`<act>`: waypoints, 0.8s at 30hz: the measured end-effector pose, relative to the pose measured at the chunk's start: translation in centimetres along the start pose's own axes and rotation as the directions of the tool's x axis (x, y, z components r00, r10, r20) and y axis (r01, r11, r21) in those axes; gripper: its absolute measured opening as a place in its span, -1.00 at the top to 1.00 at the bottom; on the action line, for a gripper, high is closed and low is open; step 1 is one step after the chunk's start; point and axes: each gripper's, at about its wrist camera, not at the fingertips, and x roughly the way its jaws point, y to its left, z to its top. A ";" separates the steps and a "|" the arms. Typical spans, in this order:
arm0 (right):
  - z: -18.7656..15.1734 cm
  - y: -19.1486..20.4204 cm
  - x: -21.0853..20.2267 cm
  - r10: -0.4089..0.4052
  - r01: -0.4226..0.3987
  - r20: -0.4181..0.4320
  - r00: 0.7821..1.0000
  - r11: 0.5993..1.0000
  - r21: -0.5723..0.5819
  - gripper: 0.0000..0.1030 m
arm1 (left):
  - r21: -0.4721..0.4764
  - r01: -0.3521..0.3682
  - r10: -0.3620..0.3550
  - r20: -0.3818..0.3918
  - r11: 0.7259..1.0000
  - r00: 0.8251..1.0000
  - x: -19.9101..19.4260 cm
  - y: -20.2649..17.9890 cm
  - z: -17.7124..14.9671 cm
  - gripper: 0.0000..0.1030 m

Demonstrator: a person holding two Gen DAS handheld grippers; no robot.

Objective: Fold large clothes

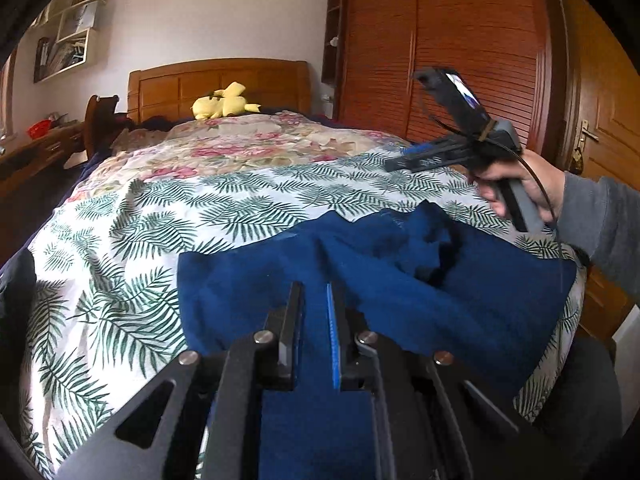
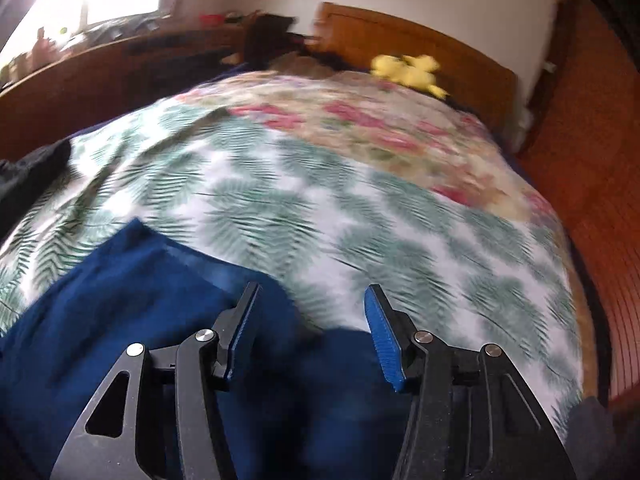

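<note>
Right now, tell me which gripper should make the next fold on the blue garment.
Probably the right gripper: its jaws stand open with nothing between them, above the blue garment near its bunched far edge. The left gripper is shut on the garment's near edge and can anchor it.

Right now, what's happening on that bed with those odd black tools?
A person is folding a blue garment on the leaf-print bedspread with two handheld grippers. The left gripper is clamped on the cloth's near edge. The right gripper, held in a hand, is open above the garment, gripping nothing.
</note>
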 end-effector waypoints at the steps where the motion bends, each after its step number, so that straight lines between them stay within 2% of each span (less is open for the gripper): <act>1: -0.9 -1.9 -0.3 -0.027 0.027 -0.016 1.000 0.999 0.020 -0.04 | 0.001 0.005 -0.005 0.000 1.000 1.000 0.0 -0.2 0.0 0.85; 5: -4.9 -8.4 0.8 -0.075 0.091 -0.130 0.989 0.988 0.124 -0.04 | 0.007 0.015 -0.015 -0.005 1.000 1.000 0.3 -0.9 0.0 0.85; 8: -7.6 -11.6 2.4 -0.074 0.114 -0.193 0.978 0.972 0.204 -0.04 | 0.012 0.018 -0.018 -0.018 1.000 1.000 0.8 -1.3 -0.1 0.85; 14: -10.9 -15.0 4.8 -0.065 0.150 -0.254 0.965 0.931 0.334 -0.04 | 0.020 0.023 -0.022 -0.032 1.000 0.999 1.4 -1.6 -0.2 0.85; 20: -12.4 -16.4 7.7 -0.044 0.169 -0.328 0.944 0.915 0.365 -0.02 | 0.023 0.024 -0.023 -0.049 0.999 0.999 2.1 -1.6 -0.3 0.85; 21: -12.4 -16.4 7.8 -0.035 0.162 -0.327 0.944 0.915 0.369 0.35 | 0.024 0.023 -0.022 -0.050 0.999 0.998 2.2 -1.6 -0.3 0.85; 22: -12.3 -16.2 7.8 -0.013 0.132 -0.307 0.952 0.920 0.369 0.89 | 0.024 0.022 -0.021 -0.052 0.999 0.998 2.2 -1.6 -0.3 0.85; 24: -11.6 -15.5 7.3 -0.006 0.095 -0.263 0.965 0.940 0.328 0.95 | 0.022 0.021 -0.020 -0.051 1.000 0.998 2.2 -1.6 -0.3 0.85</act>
